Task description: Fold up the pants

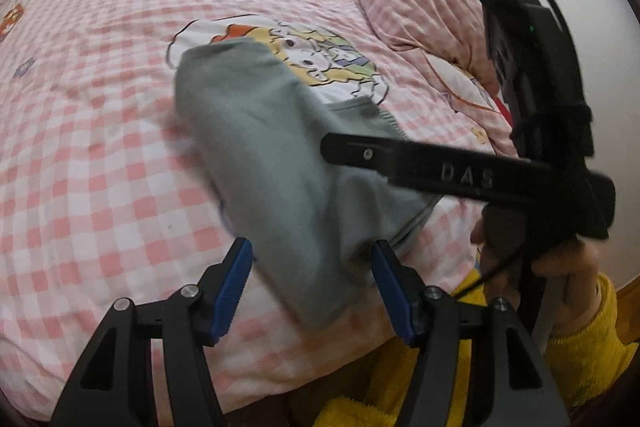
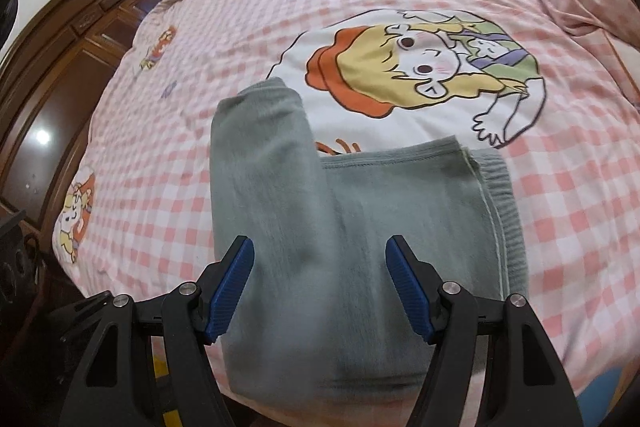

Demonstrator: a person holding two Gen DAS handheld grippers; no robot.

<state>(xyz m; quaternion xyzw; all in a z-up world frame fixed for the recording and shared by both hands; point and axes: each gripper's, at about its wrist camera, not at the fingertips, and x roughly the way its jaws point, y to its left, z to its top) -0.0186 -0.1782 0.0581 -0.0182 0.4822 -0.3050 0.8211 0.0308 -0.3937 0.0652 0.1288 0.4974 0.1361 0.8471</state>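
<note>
Pants (image 2: 280,227) near the bed's (image 2: 560,207) front edge, partly folded — grey, one long leg section lying over a flatter panel with the ribbed waistband (image 2: 508,219) at right. Left gripper (image 1: 312,283) spread wide, holding nothing, astride the near end of the roll. Right gripper (image 2: 320,283) likewise parted and empty, hovering over the cloth. Best to pinch both near corners evenly, lift low, carry across toward the waistband — then smooth flat, avoiding a skewed edge.

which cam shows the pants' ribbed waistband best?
Right wrist: the ribbed waistband of the pants runs unobstructed along their right edge. In the left wrist view only a sliver shows, behind the right gripper.
</note>
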